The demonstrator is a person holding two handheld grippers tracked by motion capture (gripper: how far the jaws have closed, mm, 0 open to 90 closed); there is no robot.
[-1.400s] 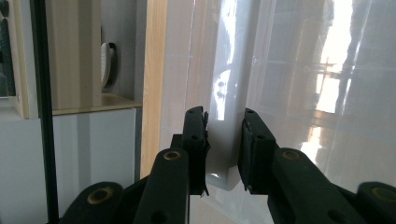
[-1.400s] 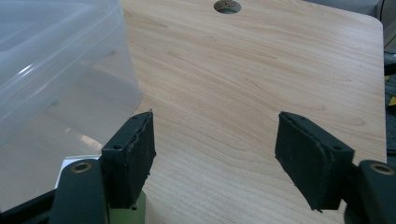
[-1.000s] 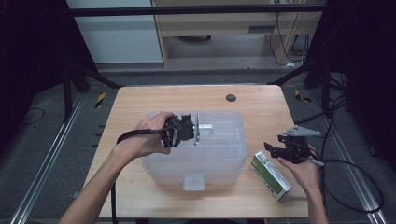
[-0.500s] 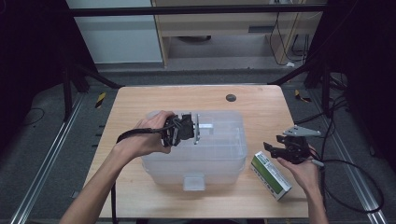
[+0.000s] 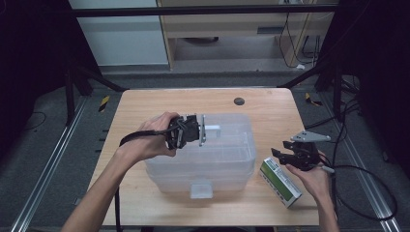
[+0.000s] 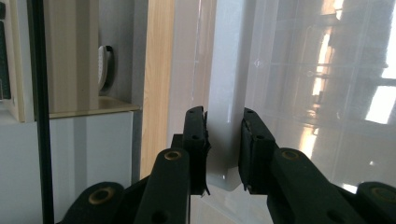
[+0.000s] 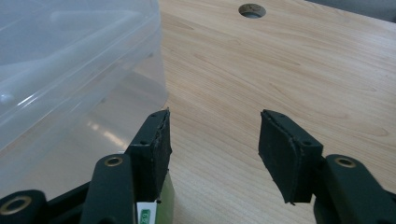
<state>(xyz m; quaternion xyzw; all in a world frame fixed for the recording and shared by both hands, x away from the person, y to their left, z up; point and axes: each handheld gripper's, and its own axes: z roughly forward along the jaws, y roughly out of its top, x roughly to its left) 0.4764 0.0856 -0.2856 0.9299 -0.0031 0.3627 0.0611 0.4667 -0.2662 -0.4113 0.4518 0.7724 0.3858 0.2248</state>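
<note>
2 tools: left tool (image 6: 223, 149) on bin latch (image 6: 225, 116).

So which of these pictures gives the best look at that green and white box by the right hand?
The high view: the green and white box lies whole on the table, right of the clear bin, beneath the right gripper. The right gripper view catches a corner of it under one jaw.
</note>
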